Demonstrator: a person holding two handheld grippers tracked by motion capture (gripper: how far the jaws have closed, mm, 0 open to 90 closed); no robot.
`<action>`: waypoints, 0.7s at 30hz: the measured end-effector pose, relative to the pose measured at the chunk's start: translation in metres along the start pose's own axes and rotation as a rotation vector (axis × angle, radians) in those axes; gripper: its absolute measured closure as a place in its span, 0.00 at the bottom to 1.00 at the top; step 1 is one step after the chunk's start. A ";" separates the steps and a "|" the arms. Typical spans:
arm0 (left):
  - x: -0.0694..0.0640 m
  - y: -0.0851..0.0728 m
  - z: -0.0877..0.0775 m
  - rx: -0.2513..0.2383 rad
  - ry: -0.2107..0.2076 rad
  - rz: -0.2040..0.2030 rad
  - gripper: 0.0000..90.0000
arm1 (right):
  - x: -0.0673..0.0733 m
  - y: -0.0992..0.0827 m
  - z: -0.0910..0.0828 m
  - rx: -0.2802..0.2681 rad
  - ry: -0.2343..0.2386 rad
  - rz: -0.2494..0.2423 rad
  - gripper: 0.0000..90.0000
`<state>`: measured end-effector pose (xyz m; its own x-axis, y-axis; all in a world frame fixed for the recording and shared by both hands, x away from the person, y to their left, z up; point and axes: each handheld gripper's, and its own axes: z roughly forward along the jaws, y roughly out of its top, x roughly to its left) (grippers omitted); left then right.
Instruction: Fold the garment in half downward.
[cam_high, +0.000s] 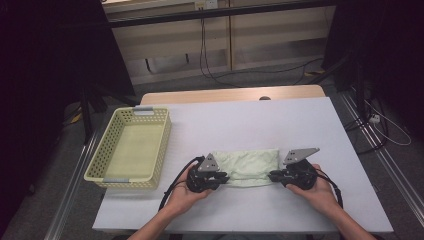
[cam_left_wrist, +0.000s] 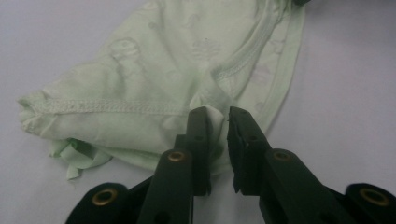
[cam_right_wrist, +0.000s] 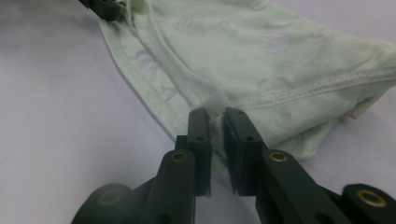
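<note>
A folded pale green garment lies on the white table, lower centre of the high view, between the two grippers. The left gripper sits at its left end; in the left gripper view its jaws stand narrowly apart, a fold of fabric between them, not pressed. The right gripper sits at its right end, jaws likewise narrowly parted around a fabric edge. A yellow basket stands at the left of the frame, well apart from the garment.
</note>
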<state>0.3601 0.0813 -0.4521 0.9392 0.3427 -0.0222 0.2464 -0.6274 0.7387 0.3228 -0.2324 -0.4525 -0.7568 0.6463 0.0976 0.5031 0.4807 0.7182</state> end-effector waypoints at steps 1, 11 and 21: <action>0.000 0.000 -0.001 -0.001 -0.006 -0.001 0.86 | 0.001 -0.001 0.000 0.002 0.001 0.001 0.87; 0.002 0.002 -0.009 -0.035 -0.023 -0.069 0.71 | 0.002 0.002 -0.008 -0.072 -0.002 0.024 0.67; 0.016 0.000 -0.017 -0.049 0.069 -0.137 0.38 | 0.010 0.004 -0.002 -0.042 0.027 0.005 0.66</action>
<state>0.3709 0.0988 -0.4414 0.8783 0.4714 -0.0799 0.3579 -0.5374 0.7636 0.3163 -0.2248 -0.4477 -0.7658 0.6318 0.1194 0.4893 0.4521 0.7457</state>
